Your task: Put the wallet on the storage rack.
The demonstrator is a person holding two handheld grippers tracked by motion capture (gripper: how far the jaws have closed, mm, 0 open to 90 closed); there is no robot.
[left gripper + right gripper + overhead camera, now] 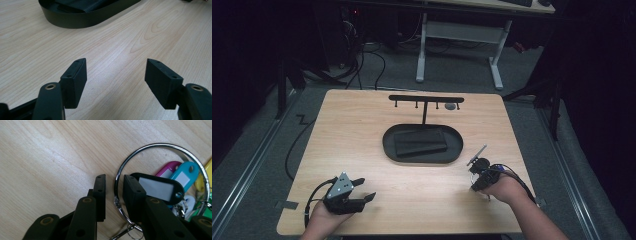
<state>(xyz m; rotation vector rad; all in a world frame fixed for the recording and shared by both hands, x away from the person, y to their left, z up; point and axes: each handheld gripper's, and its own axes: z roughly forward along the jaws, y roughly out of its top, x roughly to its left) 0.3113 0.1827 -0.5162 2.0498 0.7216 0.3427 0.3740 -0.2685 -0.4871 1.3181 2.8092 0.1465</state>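
in the high view the right gripper (478, 172) sits low at the right edge of the wooden table (362, 130), near the black oval tray (389, 145), while the left gripper (362, 190) rests near the front edge with its jaws spread wide over bare wood. in the left gripper view those jaws stand far apart with nothing between them. in the right gripper view the jaws straddle the wire of a shiny metal key ring (150, 146) lying flat on the wood, narrowly parted and not pressing it; the ring carries a black tag (160, 188) with a white label, plus pink, teal, yellow, white and green tags.

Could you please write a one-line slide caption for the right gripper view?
Right gripper straddling the metal key ring of coloured key tags on the wooden table, jaws not yet pressing it.
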